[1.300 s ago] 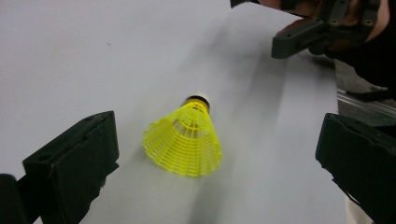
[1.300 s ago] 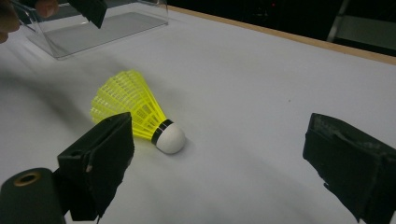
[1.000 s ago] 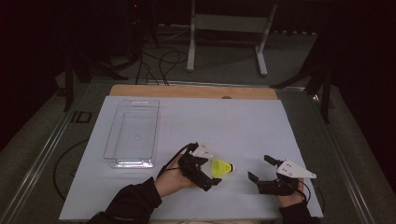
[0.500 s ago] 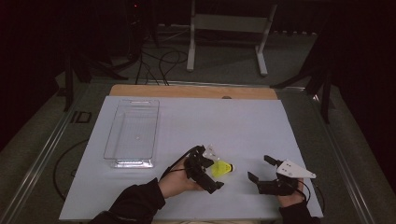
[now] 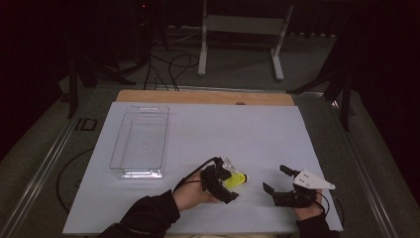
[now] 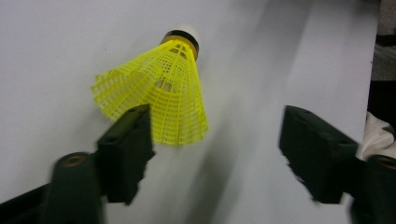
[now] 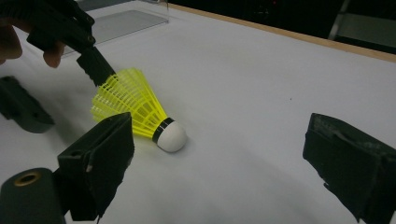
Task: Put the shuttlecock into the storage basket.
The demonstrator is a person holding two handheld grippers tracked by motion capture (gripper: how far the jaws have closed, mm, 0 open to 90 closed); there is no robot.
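Left gripper [image 5: 225,182] is low over the white sheet, jaws parted about two thirds of the way and they've just been closing in. One jaw is at the rim of the yellow shuttlecock [image 6: 161,91], overlapping the skirt edge in the left gripper view; the other jaw stands well off to the side with bare table under it. So the skirt sits at one side of the gap, not centred, and nothing is pinched yet as far as I can see. From the right gripper view, that same jaw tip looks to be touching the top of the skirt.

The shuttlecock lies on its side on the white table cover [image 5: 208,134], near the person's edge, between the two grippers, cork tip toward the right one.

Right gripper [image 5: 280,187] sits on the table just beside it, jaws wide apart, nothing in them.

Clear plastic tray [image 5: 140,140] is well apart, up and to the left, empty.

Handling guess: very light, will skid or roll away from a nudge on this smooth sheet. The mesh skirt is springy plastic and will flex and squash under the pads, so a grip there is soft but can deform it. Cork head is firm but rounded and small, likely to squirt out. Best bet: close gently across the skirt near the black band, where the cone is narrow and stiffer.
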